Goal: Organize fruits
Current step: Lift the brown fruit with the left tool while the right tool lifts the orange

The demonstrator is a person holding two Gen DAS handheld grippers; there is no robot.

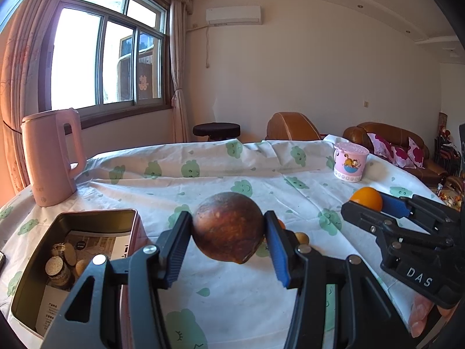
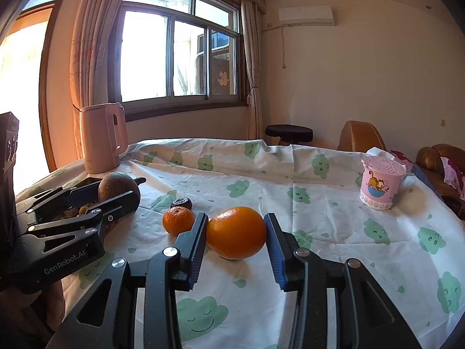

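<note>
1. The left gripper (image 1: 228, 234) has its jaws clenched on a brown mottled fruit (image 1: 228, 226), one pad pressing each side; the fruit hangs clear above the cloth-covered bench (image 1: 232, 290).
2. The right gripper (image 2: 237, 235) has its jaws clenched on a large orange (image 2: 237, 232), pads touching both flanks. Whether the orange's underside rests on the cloth or sits just off it cannot be told.
3. In the left wrist view the right gripper comes in from the right edge, with the orange showing at its tip.
4. In the right wrist view the left gripper reaches in from the left edge with the brown fruit at its tip.
5. A small tangerine (image 2: 178, 220) lies on the cloth just left of the large orange, apart from it, with a dark round item (image 2: 181, 203) just behind it.
6. An open metal tin (image 1: 72, 261) sits at the near left corner of the bench, holding printed paper and small round things too unclear to name.
7. A pink kettle (image 1: 52, 157) stands upright at the far left edge of the bench.
8. A pink cartoon cup (image 1: 350, 161) with a lid stands upright near the far right edge.
9. The cloth is white with green cloud faces and is creased toward the far edge.
10. Behind the bench are a window (image 2: 174, 49) with curtains and a brown sofa (image 1: 392, 142).
</note>
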